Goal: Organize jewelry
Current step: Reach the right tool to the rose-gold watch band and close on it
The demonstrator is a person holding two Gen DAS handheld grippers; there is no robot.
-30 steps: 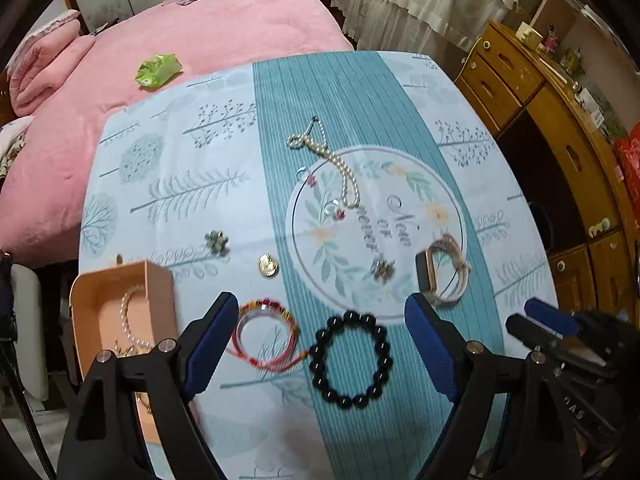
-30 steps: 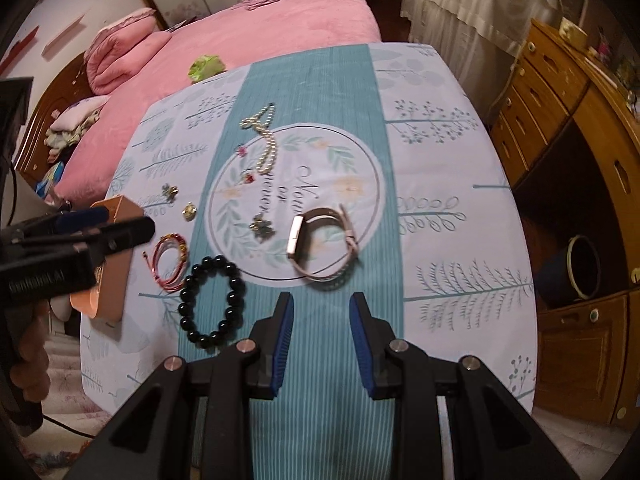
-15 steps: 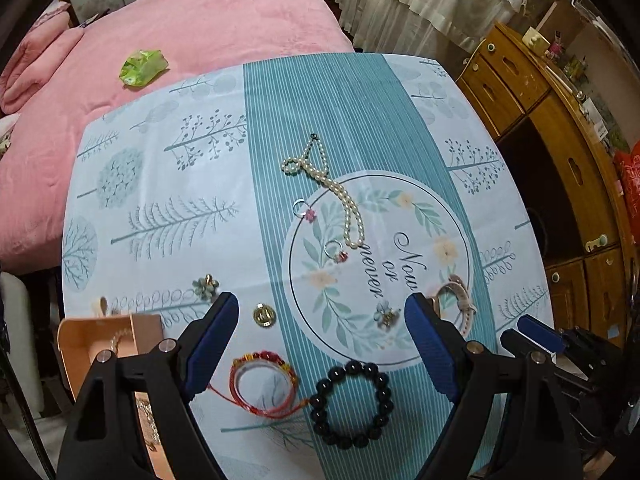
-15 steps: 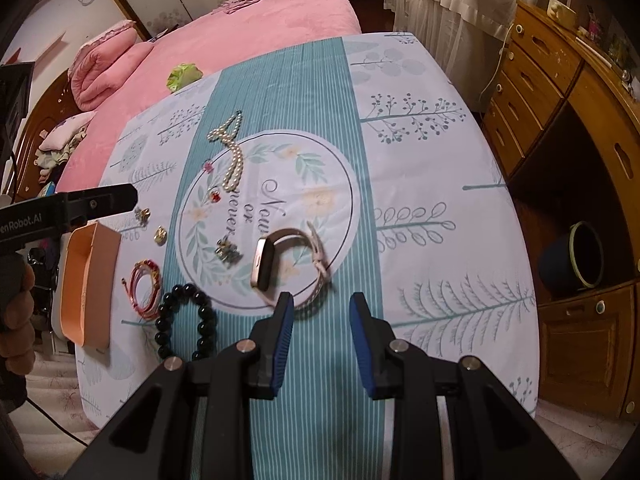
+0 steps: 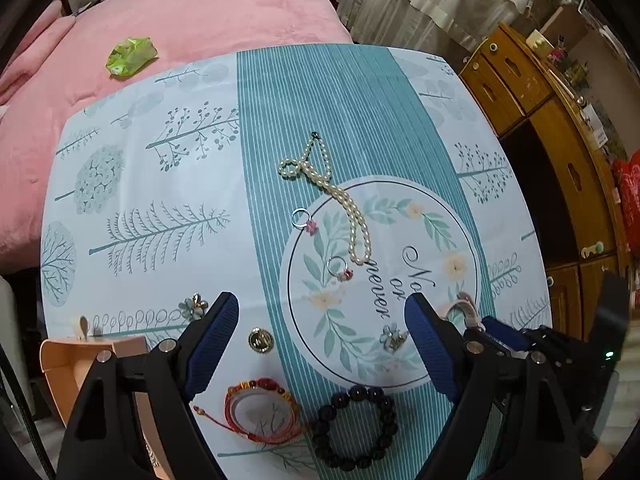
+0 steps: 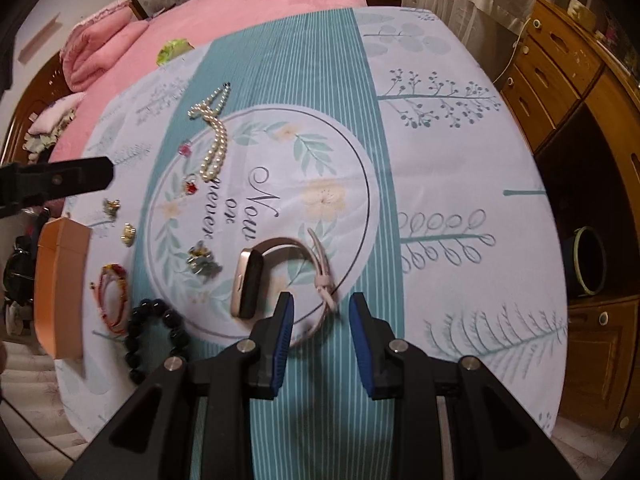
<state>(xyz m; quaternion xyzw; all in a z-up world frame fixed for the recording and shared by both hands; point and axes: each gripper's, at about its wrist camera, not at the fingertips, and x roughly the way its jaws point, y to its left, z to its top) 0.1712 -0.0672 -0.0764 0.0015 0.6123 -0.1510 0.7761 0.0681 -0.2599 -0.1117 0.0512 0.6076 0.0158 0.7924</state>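
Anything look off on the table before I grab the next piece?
Nothing damaged or spilled. The only stray item is a crumpled green wrapper on the pink bed past the table's far edge. The pearl necklace lies loosely kinked.

left gripper (image 5: 322,340) spread wide above tablecloth (image 5: 160,184), pearl necklace (image 5: 336,196), red bracelet (image 5: 260,410), black bead bracelet (image 5: 354,426), peach box (image 5: 64,360)

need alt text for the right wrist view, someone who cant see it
The open right tongs hover low over a pink-strapped smartwatch on a teal and white tablecloth. Farther left lie a pearl necklace, a black bead bracelet, a red cord bracelet and an orange box.
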